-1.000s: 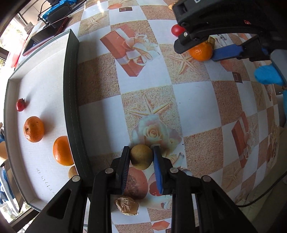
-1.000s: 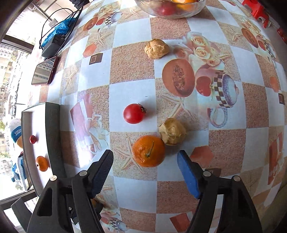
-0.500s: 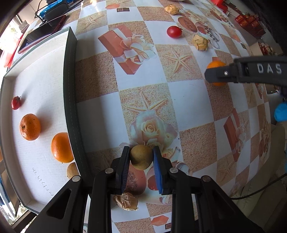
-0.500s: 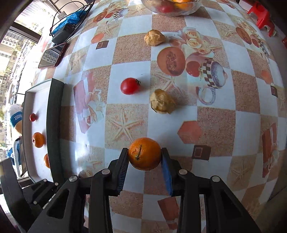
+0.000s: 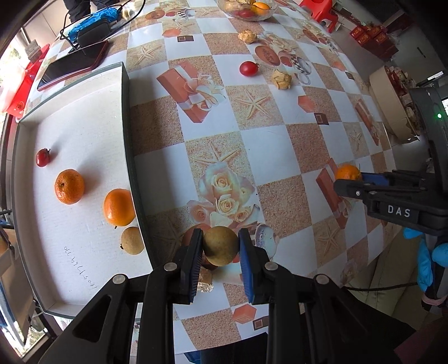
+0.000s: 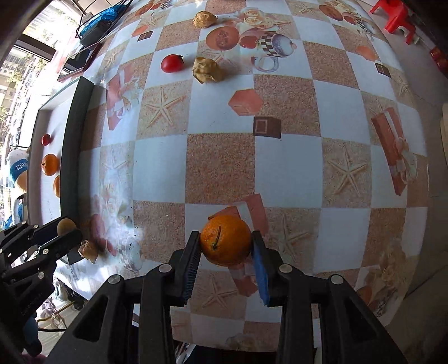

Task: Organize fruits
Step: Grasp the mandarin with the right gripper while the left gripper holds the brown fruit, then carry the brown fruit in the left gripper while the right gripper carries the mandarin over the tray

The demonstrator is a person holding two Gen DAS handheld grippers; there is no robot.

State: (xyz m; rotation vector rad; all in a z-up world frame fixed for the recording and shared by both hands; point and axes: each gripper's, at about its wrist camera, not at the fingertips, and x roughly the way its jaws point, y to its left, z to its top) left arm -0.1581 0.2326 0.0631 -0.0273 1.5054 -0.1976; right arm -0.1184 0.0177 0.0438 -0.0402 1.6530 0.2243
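My left gripper [image 5: 219, 249] is shut on a round brown fruit [image 5: 220, 245], held above the table just right of the white tray [image 5: 84, 117]. The tray holds a small red tomato [image 5: 42, 157], two oranges [image 5: 69, 186] [image 5: 119, 207] and a brown fruit [image 5: 132, 240]. My right gripper [image 6: 226, 247] is shut on an orange [image 6: 225, 243], lifted over the table's near right part; it also shows in the left wrist view [image 5: 347, 172]. A red tomato [image 6: 172, 63] lies loose on the table.
Two crumpled tan lumps [image 6: 206, 70] [image 6: 204, 19] lie near the tomato, another [image 6: 88, 249] under the left gripper. A glass fruit bowl [image 5: 247, 11] stands at the far edge. A phone [image 5: 74, 65] and cables lie beyond the tray.
The right gripper closed on the orange and lifted it toward the near right. The left gripper raised the brown fruit slightly, still beside the tray.
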